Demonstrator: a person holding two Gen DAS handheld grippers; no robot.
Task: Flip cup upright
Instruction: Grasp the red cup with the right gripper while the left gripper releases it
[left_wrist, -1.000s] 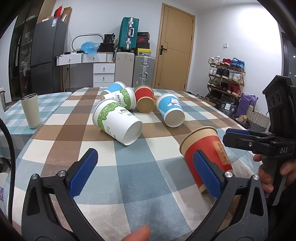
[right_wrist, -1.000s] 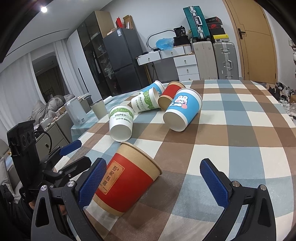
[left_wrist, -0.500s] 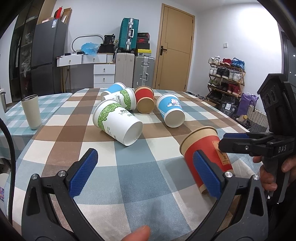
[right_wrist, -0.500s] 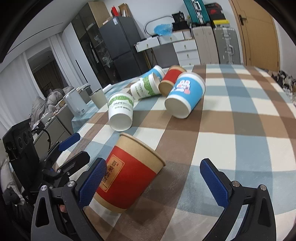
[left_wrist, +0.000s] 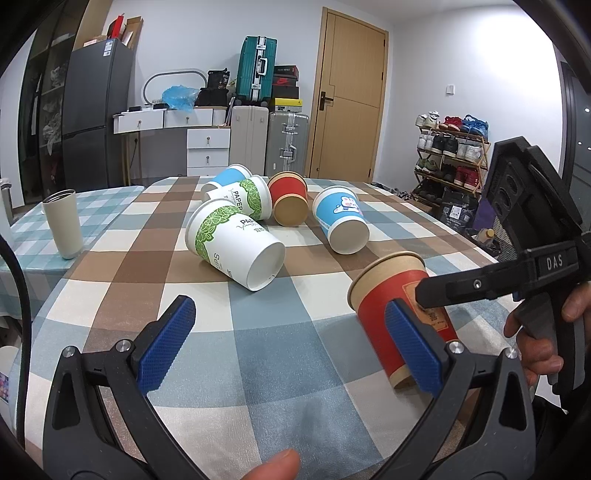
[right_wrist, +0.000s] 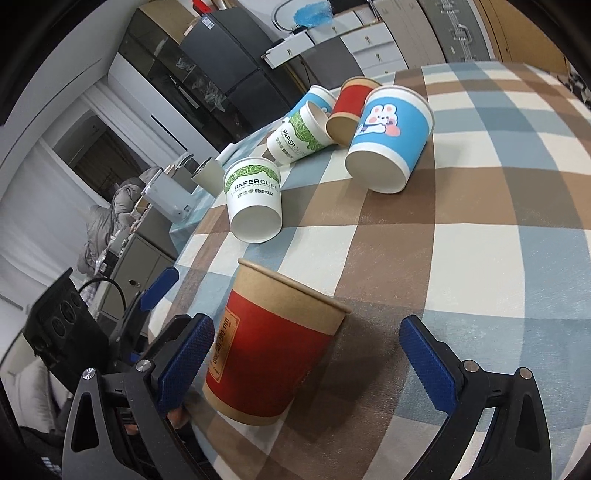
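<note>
A red and brown paper cup (left_wrist: 397, 295) lies on its side near the table's front right edge, mouth facing away. It also shows in the right wrist view (right_wrist: 273, 350), between my right gripper's open fingers. My right gripper (right_wrist: 310, 365) is open around it, the left pad (right_wrist: 184, 363) close to or touching the cup's side. My left gripper (left_wrist: 291, 347) is open and empty; its right pad (left_wrist: 413, 350) stands in front of the cup's base.
Several more paper cups lie on their sides further back: a white and green one (left_wrist: 236, 243), a blue one (left_wrist: 341, 223), another red one (left_wrist: 288, 199). A grey tumbler (left_wrist: 62, 223) stands upright at the left. The checked tablecloth (left_wrist: 258, 350) covers the table.
My right gripper has tilted and moved closer around the red cup. The left gripper has not moved.
</note>
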